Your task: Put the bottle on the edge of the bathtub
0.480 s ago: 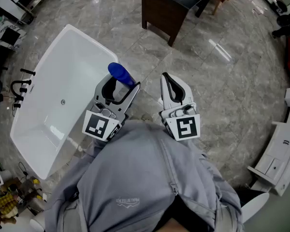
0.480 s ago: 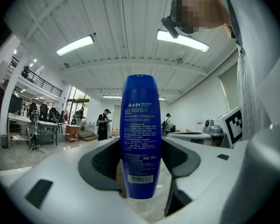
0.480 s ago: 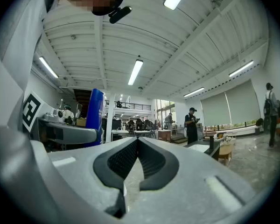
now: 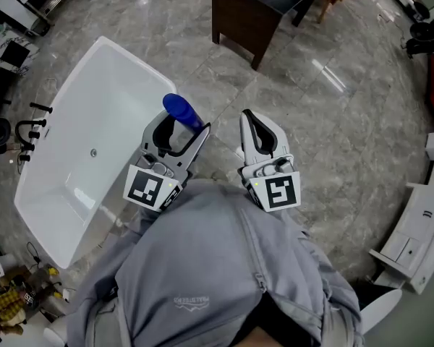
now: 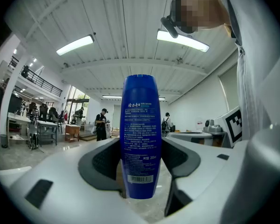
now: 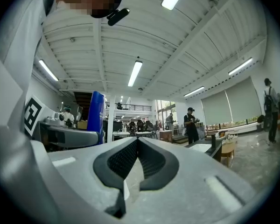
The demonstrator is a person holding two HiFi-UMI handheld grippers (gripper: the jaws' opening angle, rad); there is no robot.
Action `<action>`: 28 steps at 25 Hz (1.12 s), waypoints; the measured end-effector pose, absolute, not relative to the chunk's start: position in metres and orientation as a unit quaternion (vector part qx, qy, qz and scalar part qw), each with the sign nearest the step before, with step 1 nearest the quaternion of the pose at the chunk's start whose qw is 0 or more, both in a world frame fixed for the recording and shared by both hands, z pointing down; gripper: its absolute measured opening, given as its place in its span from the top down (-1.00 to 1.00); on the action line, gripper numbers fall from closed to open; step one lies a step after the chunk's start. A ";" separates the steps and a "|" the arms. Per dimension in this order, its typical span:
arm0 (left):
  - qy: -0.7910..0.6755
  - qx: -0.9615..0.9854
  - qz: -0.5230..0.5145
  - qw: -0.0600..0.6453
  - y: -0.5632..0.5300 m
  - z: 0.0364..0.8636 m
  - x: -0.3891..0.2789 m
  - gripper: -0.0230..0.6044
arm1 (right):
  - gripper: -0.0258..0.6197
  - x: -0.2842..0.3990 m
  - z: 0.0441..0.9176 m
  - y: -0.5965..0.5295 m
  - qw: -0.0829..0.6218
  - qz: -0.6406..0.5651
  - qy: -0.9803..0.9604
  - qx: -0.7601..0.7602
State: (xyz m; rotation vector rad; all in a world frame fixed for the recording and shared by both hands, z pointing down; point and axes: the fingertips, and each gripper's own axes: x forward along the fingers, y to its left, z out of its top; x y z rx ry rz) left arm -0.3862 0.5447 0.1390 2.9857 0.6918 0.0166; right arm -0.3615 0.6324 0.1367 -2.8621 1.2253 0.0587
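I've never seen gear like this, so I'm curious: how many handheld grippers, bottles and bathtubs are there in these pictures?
Grippers: 2, the left gripper and the right gripper
Blue bottle: 1
Bathtub: 1
Total: 4

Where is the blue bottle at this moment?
Head view, left of centre: the blue bottle stands upright, clamped in the left gripper, close to the right edge of the white bathtub.

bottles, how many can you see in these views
1: the blue bottle, gripped in the left claw beside the white bathtub's rim. The floor clutter is too small to rule out more.
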 end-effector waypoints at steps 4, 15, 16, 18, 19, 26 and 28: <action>0.220 0.974 0.008 0.042 0.549 0.143 -0.383 0.09 | 0.91 -0.354 0.138 0.644 0.035 0.016 0.392 -0.919; 0.211 0.976 -0.006 0.047 0.552 0.145 -0.365 0.09 | 0.91 -0.323 0.151 0.655 0.046 -0.004 0.398 -0.916; 0.210 0.977 -0.006 0.045 0.549 0.145 -0.361 0.09 | 0.91 -0.318 0.151 0.653 0.043 -0.003 0.400 -0.915; 0.208 0.977 -0.009 0.043 0.544 0.145 -0.350 0.09 | 0.91 -0.307 0.153 0.649 0.041 -0.002 0.402 -0.915; 0.207 0.977 -0.010 0.043 0.540 0.145 -0.343 0.09 | 0.91 -0.300 0.155 0.646 0.039 -0.002 0.402 -0.915; 0.196 0.979 -0.014 0.055 0.507 0.147 -0.281 0.09 | 0.91 -0.235 0.160 0.623 0.039 -0.016 0.405 -0.913; 0.199 0.978 -0.011 0.056 0.500 0.146 -0.259 0.09 | 0.91 -0.210 0.161 0.616 0.042 -0.021 0.405 -0.913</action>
